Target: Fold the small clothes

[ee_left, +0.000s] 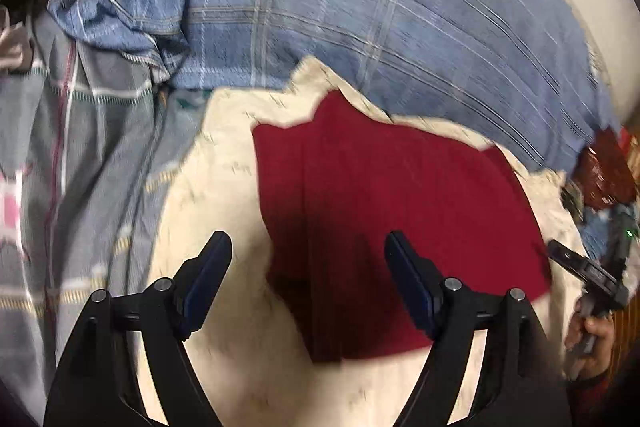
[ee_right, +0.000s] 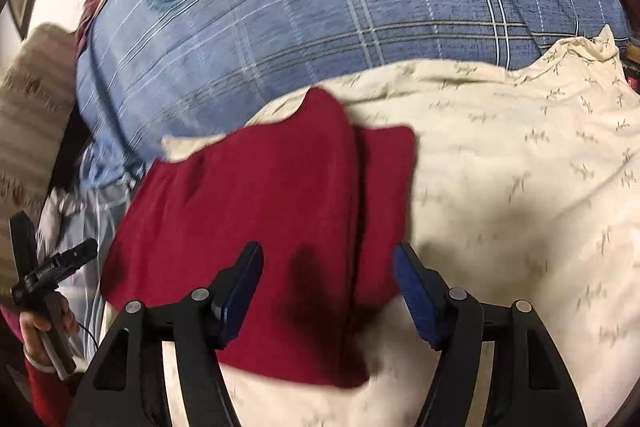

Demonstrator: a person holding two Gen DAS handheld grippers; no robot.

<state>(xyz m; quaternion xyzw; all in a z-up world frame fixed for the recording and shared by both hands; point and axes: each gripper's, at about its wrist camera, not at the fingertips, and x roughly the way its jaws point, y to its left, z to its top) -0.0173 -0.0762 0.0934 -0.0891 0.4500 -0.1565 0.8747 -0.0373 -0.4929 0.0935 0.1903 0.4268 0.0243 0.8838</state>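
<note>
A dark red cloth [ee_left: 400,207] lies folded flat on a cream sheet [ee_left: 224,163], with a lengthwise crease down it. My left gripper [ee_left: 308,247] hovers open above its near left edge, with nothing between the pads. In the right wrist view the same red cloth [ee_right: 260,207] shows a narrower layer sticking out along its right side. My right gripper [ee_right: 328,253] hangs open over the cloth's near right part, its blue pads apart and clear of the fabric. Both views are blurred by motion.
A blue plaid blanket [ee_left: 360,7] is heaped behind the cloth. Grey checked bedding [ee_left: 80,167] lies at the left. The cream sheet [ee_right: 520,187] spreads wide to the right. A hand [ee_left: 592,339] holds the other tool at the right edge; another hand [ee_right: 44,327] shows at the left.
</note>
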